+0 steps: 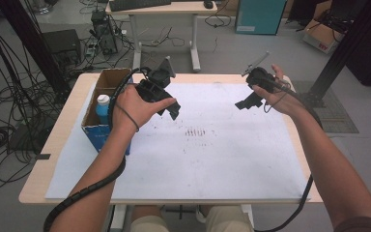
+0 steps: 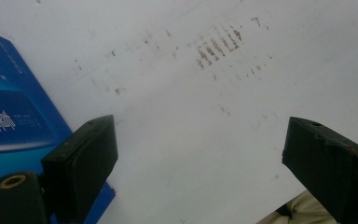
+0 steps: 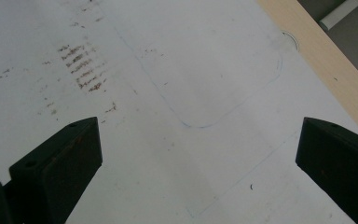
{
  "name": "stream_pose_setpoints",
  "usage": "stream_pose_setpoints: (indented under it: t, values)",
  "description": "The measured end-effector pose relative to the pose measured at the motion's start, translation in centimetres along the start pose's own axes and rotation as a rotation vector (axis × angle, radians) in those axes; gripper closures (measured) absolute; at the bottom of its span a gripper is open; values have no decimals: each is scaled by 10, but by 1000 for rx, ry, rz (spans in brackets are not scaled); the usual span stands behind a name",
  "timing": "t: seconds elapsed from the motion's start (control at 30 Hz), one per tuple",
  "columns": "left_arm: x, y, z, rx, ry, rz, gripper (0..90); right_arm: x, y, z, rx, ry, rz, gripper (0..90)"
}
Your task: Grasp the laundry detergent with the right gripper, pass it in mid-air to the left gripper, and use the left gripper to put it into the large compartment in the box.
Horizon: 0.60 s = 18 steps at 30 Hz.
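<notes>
Overhead, two open claws, left claw (image 1: 173, 110), right claw (image 1: 244, 103), one blue box (image 1: 101, 126), one bottle (image 1: 103, 107)

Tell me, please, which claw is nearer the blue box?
Left. The left claw hangs just beside the blue box, while the right claw is across the white sheet.

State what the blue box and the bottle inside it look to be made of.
Blue box: seemingly cardboard, brown raw inside its open top, printed blue outside with a slight sheen in the left gripper view. Bottle: probably plastic, smooth blue body with a white cap; too small to be sure.
</notes>
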State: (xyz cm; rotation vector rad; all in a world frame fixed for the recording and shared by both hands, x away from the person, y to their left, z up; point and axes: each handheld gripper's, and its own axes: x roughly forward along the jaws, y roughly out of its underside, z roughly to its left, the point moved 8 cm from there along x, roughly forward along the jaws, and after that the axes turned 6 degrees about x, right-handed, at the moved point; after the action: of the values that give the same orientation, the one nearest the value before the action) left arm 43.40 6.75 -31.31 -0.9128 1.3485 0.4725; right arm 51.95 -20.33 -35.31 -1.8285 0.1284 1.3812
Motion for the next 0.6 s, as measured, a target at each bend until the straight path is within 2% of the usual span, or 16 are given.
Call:
stream_pose_setpoints:
  t: [0.47, 0.6]
  values:
    - [2, -1, -1, 4, 5, -5, 107, -3, -1, -3, 9, 7, 3, 3]
    - [-1, -2, -2, 6, 9, -10, 107, -4, -1, -2, -1, 7, 2, 3]
